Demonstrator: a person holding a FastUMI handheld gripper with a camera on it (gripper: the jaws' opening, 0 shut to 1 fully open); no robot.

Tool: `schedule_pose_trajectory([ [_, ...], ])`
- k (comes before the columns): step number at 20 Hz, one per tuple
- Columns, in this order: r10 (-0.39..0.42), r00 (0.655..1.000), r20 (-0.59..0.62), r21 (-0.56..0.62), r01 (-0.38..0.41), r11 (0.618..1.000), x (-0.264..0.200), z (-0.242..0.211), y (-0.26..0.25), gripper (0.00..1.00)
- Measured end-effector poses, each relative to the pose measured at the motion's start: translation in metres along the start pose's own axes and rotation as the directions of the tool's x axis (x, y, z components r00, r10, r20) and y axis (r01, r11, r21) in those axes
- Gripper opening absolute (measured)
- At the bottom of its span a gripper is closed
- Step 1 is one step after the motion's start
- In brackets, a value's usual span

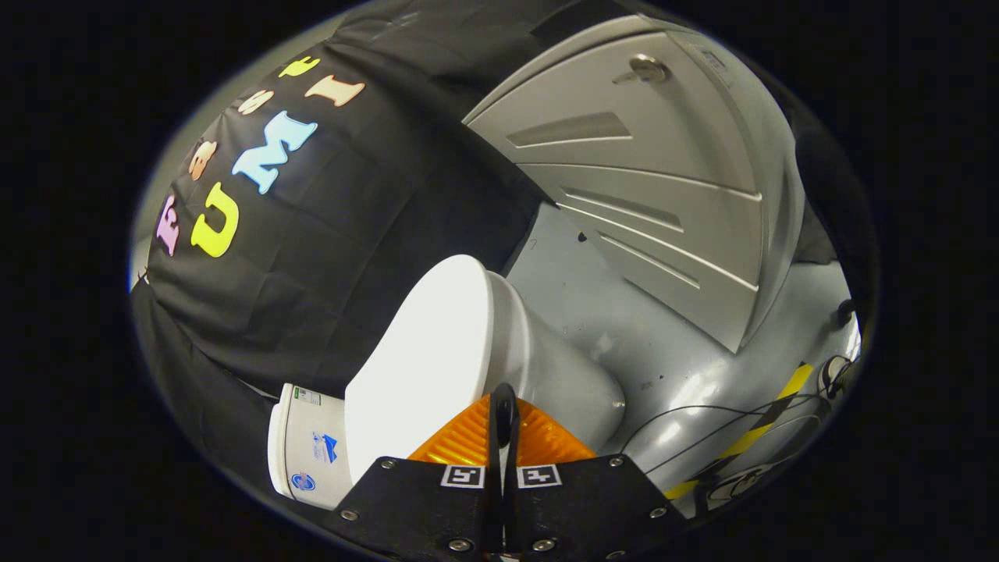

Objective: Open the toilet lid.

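A white toilet stands against the black cloth wall, and the whole scene looks tilted. Its lid lies down flat over the bowl, and the tank sits behind it with small stickers on it. My gripper is shut, its two fingers pressed together with only a thin slit between them. The tips sit right at the front rim of the lid, where lid and bowl meet. I see nothing held between the fingers, and they hide the rim just under them.
A grey metal cabinet with a round lock stands beyond the toilet on the grey floor. Black cables and a yellow-black tape strip lie on the floor beside the bowl.
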State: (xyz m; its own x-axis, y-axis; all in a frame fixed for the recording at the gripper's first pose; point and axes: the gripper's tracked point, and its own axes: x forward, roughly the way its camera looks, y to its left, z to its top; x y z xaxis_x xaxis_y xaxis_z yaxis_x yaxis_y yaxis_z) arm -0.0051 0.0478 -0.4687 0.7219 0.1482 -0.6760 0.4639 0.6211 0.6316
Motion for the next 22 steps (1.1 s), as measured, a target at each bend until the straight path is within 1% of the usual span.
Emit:
schedule_pose_trajectory([
  [6, 0.011, 0.999, 0.045, -0.099, -0.007, 0.995, -0.018, 0.014, 0.026, 0.01],
  [13, 0.013, 0.998, 0.067, -0.205, 0.001, 0.979, -0.031, 0.022, 0.048, 0.01],
  [17, 0.027, 0.996, 0.087, -0.283, -0.001, 0.959, -0.04, 0.03, 0.066, 0.01],
  [22, 0.02, 0.994, 0.111, -0.335, 0.018, 0.942, -0.053, 0.035, 0.09, 0.01],
])
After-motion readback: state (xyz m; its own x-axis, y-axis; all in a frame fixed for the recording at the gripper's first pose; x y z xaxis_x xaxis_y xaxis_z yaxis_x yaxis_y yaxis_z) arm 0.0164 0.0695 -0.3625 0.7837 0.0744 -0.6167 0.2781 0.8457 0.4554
